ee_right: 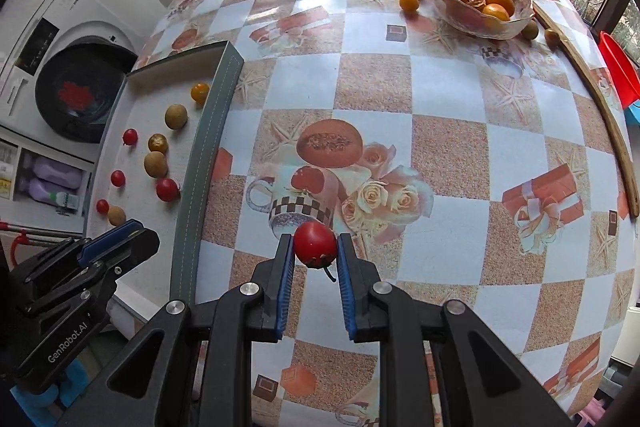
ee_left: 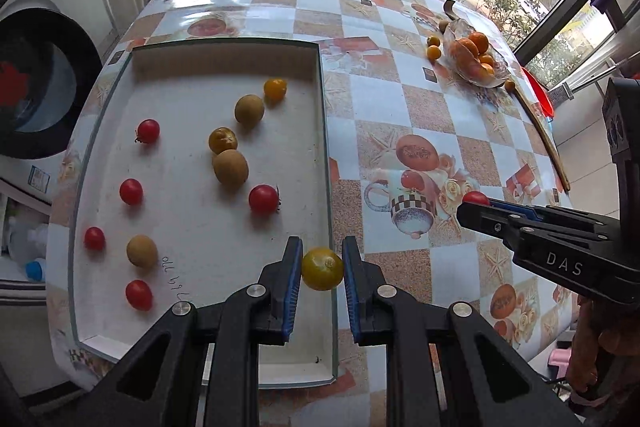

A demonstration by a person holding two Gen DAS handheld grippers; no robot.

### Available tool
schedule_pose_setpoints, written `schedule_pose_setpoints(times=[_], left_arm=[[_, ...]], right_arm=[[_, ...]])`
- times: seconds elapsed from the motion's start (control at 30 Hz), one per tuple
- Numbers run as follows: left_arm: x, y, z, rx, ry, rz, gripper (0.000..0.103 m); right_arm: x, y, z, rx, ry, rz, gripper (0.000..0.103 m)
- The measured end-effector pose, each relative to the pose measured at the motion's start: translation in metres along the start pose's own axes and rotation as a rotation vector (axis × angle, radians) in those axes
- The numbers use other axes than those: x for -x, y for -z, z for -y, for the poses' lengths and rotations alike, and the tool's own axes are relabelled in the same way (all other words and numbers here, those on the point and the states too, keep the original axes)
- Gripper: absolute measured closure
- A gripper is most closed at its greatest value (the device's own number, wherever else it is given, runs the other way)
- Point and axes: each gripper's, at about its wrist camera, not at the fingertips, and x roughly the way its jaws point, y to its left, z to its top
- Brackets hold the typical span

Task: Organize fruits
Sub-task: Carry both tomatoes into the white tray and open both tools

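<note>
My left gripper [ee_left: 322,267] is shut on a yellow cherry tomato [ee_left: 322,268] and holds it over the right rim of the white tray [ee_left: 192,227]. The tray holds several red tomatoes [ee_left: 263,199], brown round fruits [ee_left: 231,167] and yellow tomatoes [ee_left: 275,89]. My right gripper [ee_right: 314,251] is shut on a red cherry tomato [ee_right: 315,244] above the checkered tablecloth, right of the tray [ee_right: 132,267]. It shows in the left wrist view [ee_left: 476,203] too. The left gripper shows at the lower left of the right wrist view [ee_right: 116,235].
A glass bowl [ee_right: 508,27] of oranges stands at the far right of the table, with small yellow [ee_right: 409,2] and brown fruits [ee_right: 530,30] loose beside it. A washing machine [ee_right: 80,95] stands left of the table. A window runs behind.
</note>
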Motion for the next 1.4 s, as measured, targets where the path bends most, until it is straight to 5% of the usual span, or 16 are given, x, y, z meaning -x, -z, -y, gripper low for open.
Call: schedule_pose_setpoints(times=[0.23, 0.53, 1.23, 1.3, 1.37, 1.4], left_arm=[[-0.004, 0.013, -0.045, 0.094, -0.064, -0.013, 0.081], [-0.027, 0.016, -0.070, 0.161, -0.100, -0.044, 0.081], [-0.041, 0.009, -0.062, 0.125, -0.144, -0.069, 0.081], [-0.043, 0.007, -0.060, 0.113, -0.151, -0.074, 0.076], [-0.043, 0.005, -0.059, 0.111, -0.166, -0.069, 0.042], [-0.041, 0.004, -0.058, 0.109, -0.174, -0.052, 0.037]], right_arm=[[-0.017, -0.025, -0.059, 0.104, -0.072, -0.015, 0.080], [-0.049, -0.059, -0.109, 0.226, -0.060, -0.032, 0.080], [-0.110, -0.083, -0.128, 0.294, -0.010, -0.118, 0.079], [-0.111, -0.084, -0.127, 0.290, -0.018, -0.122, 0.079], [-0.110, -0.084, -0.126, 0.284, -0.029, -0.124, 0.079], [-0.108, -0.083, -0.125, 0.283, -0.035, -0.122, 0.078]])
